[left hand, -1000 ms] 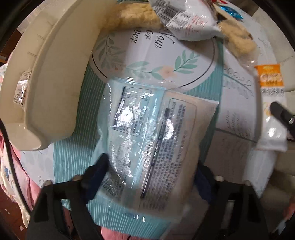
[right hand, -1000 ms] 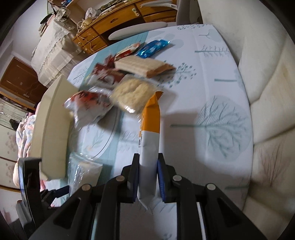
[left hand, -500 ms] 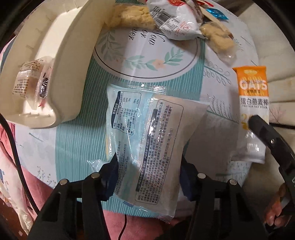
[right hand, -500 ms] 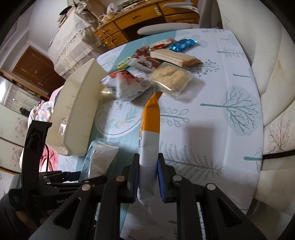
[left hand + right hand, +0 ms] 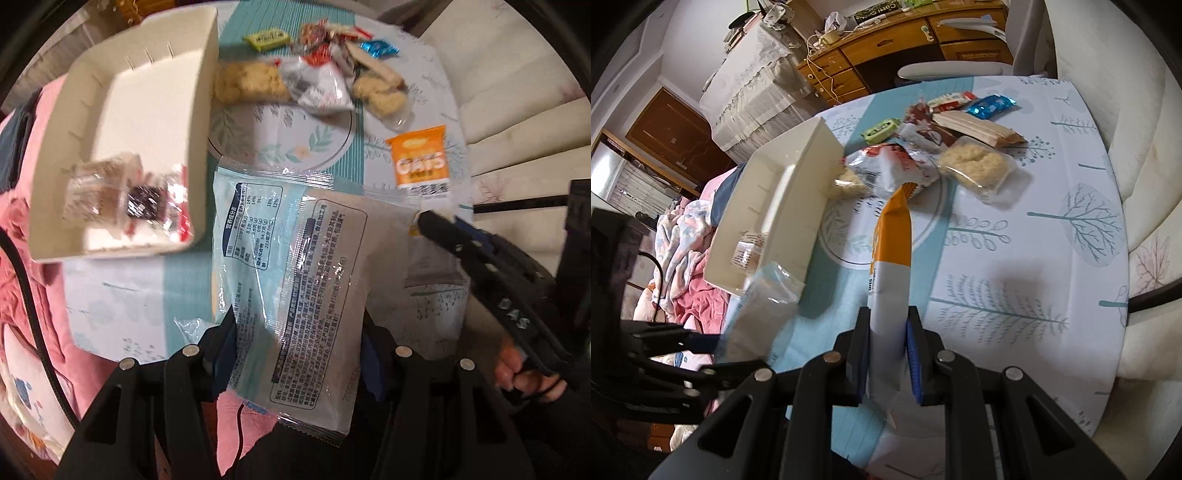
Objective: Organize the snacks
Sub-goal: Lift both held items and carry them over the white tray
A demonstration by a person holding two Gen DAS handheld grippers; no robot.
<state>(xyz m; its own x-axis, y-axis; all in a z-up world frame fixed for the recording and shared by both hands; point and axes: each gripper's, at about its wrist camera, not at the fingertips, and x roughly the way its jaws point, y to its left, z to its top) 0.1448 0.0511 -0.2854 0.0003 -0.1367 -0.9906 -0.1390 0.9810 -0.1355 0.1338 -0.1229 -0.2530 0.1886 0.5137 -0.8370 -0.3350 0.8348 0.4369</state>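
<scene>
My left gripper [image 5: 295, 343] is shut on a large pale blue snack packet [image 5: 295, 258] and holds it above the table's near edge, right of the cream tray [image 5: 110, 122]. The tray holds a clear-wrapped snack [image 5: 122, 195]. My right gripper [image 5: 886, 347] is shut on an orange and white oats bar [image 5: 892, 243], held upright above the table. The bar [image 5: 421, 162] and the right gripper's finger [image 5: 461, 240] also show in the left wrist view. The blue packet [image 5: 757, 306] and cream tray [image 5: 783, 206] show at the left of the right wrist view.
Several loose snacks lie at the far side of the table: a rice cracker pack [image 5: 975, 166], a white and red packet [image 5: 894, 162], a green candy [image 5: 881, 129], a blue wrapper [image 5: 991, 105]. A cream sofa [image 5: 1137, 110] is on the right; pink bedding [image 5: 26, 258] is left.
Both grippers have lifted and pulled back from the table with their snacks. The tray's inside and the snack in it have come into the left wrist view.
</scene>
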